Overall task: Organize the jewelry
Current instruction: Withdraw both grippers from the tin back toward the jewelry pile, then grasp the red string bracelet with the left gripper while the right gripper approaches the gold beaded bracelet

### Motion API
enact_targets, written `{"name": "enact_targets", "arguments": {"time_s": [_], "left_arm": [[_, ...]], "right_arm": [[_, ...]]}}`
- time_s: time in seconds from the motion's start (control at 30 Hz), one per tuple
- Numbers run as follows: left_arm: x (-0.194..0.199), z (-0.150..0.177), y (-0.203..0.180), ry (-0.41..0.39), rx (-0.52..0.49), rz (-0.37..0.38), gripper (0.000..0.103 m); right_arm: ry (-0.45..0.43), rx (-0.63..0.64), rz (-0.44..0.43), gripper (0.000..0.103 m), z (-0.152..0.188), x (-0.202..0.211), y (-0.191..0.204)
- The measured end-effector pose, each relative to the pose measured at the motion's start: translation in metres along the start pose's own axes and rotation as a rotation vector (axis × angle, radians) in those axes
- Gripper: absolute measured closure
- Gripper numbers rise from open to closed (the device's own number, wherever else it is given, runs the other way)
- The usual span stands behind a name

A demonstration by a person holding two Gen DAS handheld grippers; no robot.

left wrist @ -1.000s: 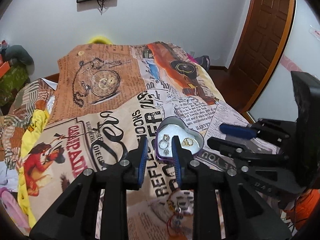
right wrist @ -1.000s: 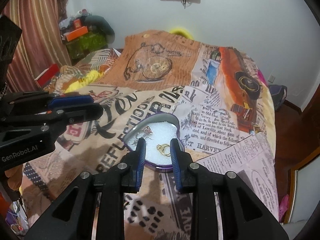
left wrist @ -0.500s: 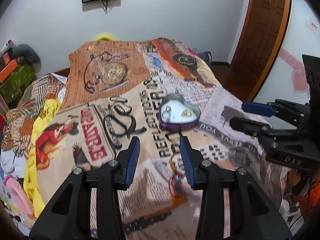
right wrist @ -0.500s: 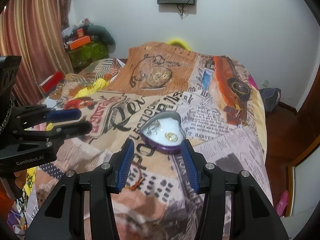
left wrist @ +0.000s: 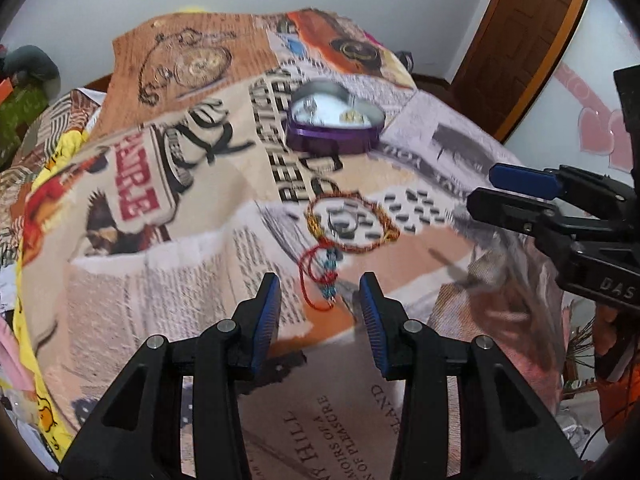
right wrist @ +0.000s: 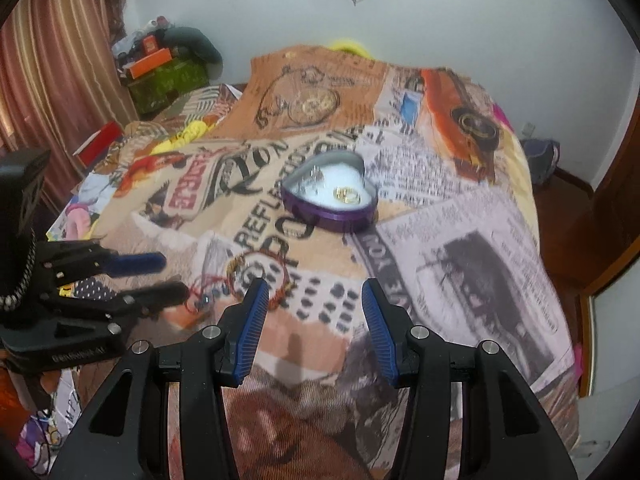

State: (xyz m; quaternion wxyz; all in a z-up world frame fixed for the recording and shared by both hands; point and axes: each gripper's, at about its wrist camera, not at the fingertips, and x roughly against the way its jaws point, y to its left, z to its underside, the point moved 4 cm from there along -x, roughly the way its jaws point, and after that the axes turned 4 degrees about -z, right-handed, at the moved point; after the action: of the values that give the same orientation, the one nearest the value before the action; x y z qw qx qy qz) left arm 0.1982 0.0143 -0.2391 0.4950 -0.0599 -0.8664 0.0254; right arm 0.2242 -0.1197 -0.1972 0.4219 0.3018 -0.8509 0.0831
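Observation:
A purple heart-shaped tin (left wrist: 332,120) with a white lining lies on the patterned bedspread; it holds gold rings (right wrist: 347,195) and small silver pieces (right wrist: 316,174). Nearer me lie a beaded bracelet (left wrist: 352,222), a silver ring (left wrist: 342,225) inside its loop, and a red cord with blue beads (left wrist: 320,276). My left gripper (left wrist: 320,300) is open and empty just short of the red cord. My right gripper (right wrist: 314,312) is open and empty, well short of the tin (right wrist: 330,200), with the bracelet (right wrist: 256,276) at its left finger.
The bedspread (right wrist: 460,240) covers the whole bed and drops off at the right edge. Clutter and boxes (right wrist: 160,68) sit by the curtain at the left. A wooden door (left wrist: 520,40) stands at the far right.
Both grippers have pulled back from the tin and opened wider. The bracelet, ring and red cord have come into full view in front of the left gripper.

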Motion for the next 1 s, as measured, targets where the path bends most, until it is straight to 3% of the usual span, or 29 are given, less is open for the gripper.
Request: {"name": "enact_targets", "arguments": {"time_s": [0.3,0.37,0.43,0.47,0.57,0.7,1.0], "left_arm": [[-0.017,0.005,0.000,-0.002,0.006,0.016,0.064],[-0.018,0.005,-0.001,-0.021,-0.007,-0.002,0.072],[-0.020,0.004,0.001,-0.030,-0.004,-0.012,0.093],[-0.020,0.004,0.003,-0.031,0.003,-0.012,0.096],[-0.016,0.002,0.013,-0.043,0.040,0.024,0.097],[-0.007,-0.005,0.029,-0.075,0.069,-0.019,0.097],[0.014,-0.014,0.042,-0.151,0.073,-0.024,0.097]], "right_arm": [[0.055,-0.017,-0.024,0.058,0.019,-0.012,-0.001],[0.063,-0.021,-0.032,0.058,0.020,-0.016,-0.001],[0.071,-0.023,-0.038,0.058,0.021,-0.021,0.001],[0.075,-0.022,-0.041,0.058,0.021,-0.023,0.002],[0.086,-0.013,-0.045,0.058,0.021,-0.028,0.005],[0.087,-0.005,-0.049,0.058,0.018,-0.031,0.007],[0.060,0.058,-0.046,0.058,0.001,-0.044,0.024]]}}
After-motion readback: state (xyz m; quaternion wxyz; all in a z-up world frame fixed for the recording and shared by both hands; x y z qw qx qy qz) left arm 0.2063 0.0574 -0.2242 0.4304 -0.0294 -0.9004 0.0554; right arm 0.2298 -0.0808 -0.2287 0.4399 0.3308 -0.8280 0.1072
